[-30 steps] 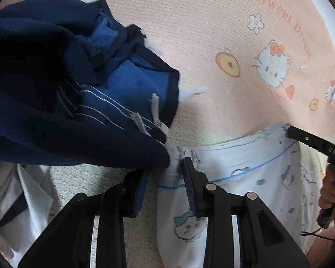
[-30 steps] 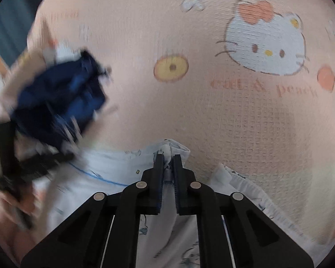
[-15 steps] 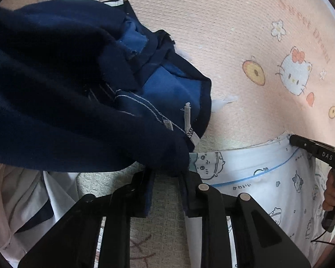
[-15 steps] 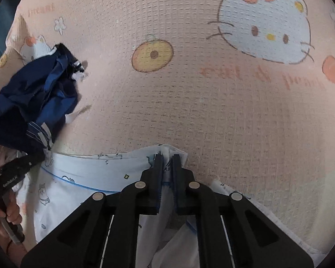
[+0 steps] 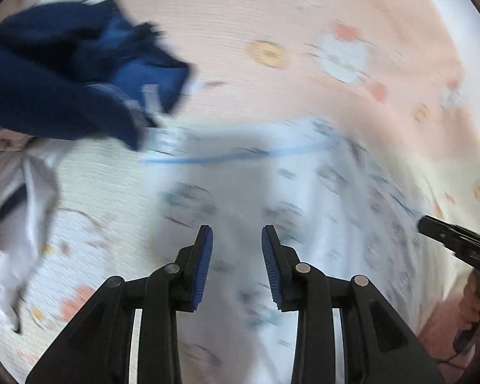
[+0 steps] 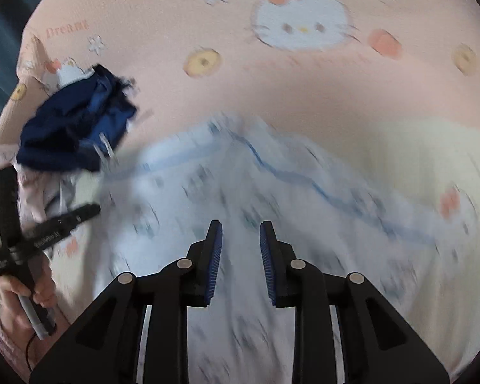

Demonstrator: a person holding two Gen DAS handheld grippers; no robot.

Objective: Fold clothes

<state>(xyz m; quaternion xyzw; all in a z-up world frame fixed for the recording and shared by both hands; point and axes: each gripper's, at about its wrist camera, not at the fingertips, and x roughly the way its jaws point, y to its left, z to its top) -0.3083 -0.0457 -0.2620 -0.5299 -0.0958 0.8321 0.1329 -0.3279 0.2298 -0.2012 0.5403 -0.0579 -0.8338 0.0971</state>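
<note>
We see both the left gripper point(image 5: 236, 252) and the right gripper point(image 6: 241, 249) with tongs apart and empty above the white printed garment point(image 6: 240, 192) spread on the pink blanket point(image 6: 272, 96); it looks light, limp and wrinkle-prone; we would pinch its blue-piped edge point(image 5: 240, 156) at the corners; the navy garment point(image 5: 64, 70) lies bunched just beside

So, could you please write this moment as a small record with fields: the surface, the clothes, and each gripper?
surface: pink cartoon-cat bedsheet
garment being folded: white printed garment with a blue line, lying spread on the sheet, blurred by motion
other clothes: navy garment, crumpled, beside the white one; pale clothes at the left edge of the left view
left gripper: fingers apart, nothing between them, above the white garment
right gripper: fingers apart, nothing between them, above the white garment
</note>
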